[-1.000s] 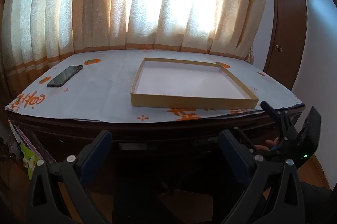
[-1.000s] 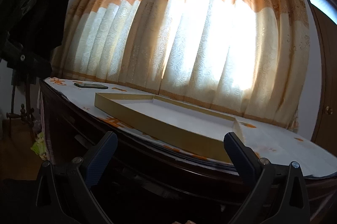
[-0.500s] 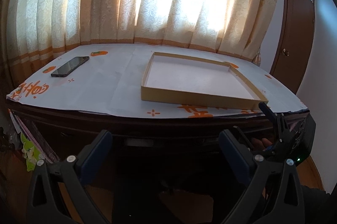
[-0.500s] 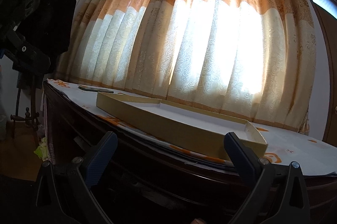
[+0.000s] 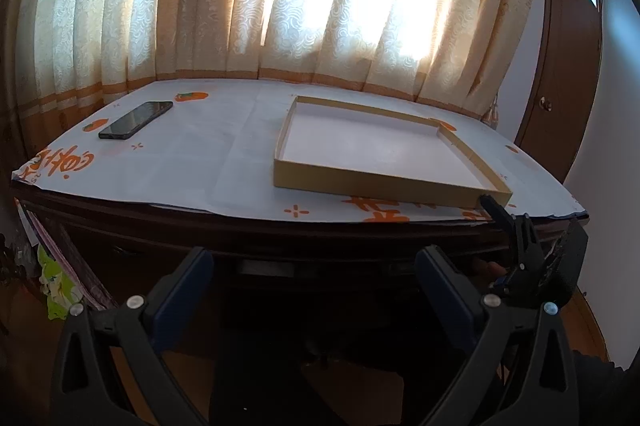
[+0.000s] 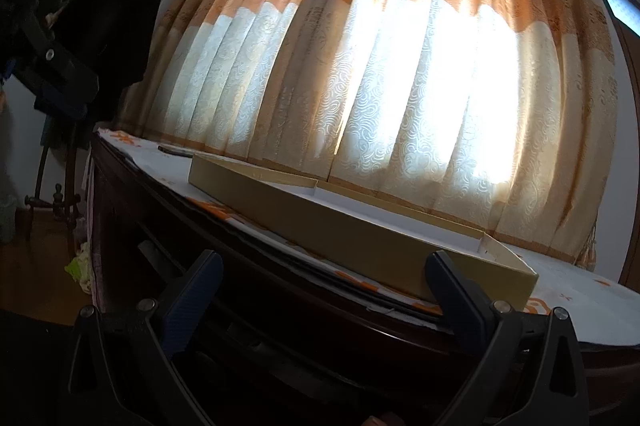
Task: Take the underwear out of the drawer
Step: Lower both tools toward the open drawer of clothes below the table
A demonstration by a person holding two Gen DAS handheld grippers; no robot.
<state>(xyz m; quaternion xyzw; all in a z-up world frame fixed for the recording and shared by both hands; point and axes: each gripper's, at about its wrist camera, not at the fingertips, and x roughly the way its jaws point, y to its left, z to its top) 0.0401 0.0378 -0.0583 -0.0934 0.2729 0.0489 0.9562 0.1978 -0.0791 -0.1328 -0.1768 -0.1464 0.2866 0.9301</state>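
From where I stand, the phone (image 5: 136,120) lies far over at the left end of the desk (image 5: 224,162), on the white cloth with orange print. In front of that dark desk, the left gripper (image 5: 312,290) hangs below the top, its two blue-padded fingers spread wide with nothing between them. It points at the shadowed front face under the desk edge, where a drawer (image 5: 120,250) front with a small pull shows faintly on the left side. Further along the top sits the shallow cardboard tray (image 5: 380,182), empty and white inside.

At the right end, the right gripper (image 6: 320,294) is held low and close to the desk front, just beneath the tray's near corner, and it too gapes wide with nothing in it. Seen from the left wrist it sits lower and tighter to the wood than its partner.

No underwear shows anywhere; presumably it is inside a closed drawer, below and ahead of both tools. The drawer front runs side to side along the desk, so the coming reach looks like a forward one to a pull, and I cannot tell which drawer is meant.
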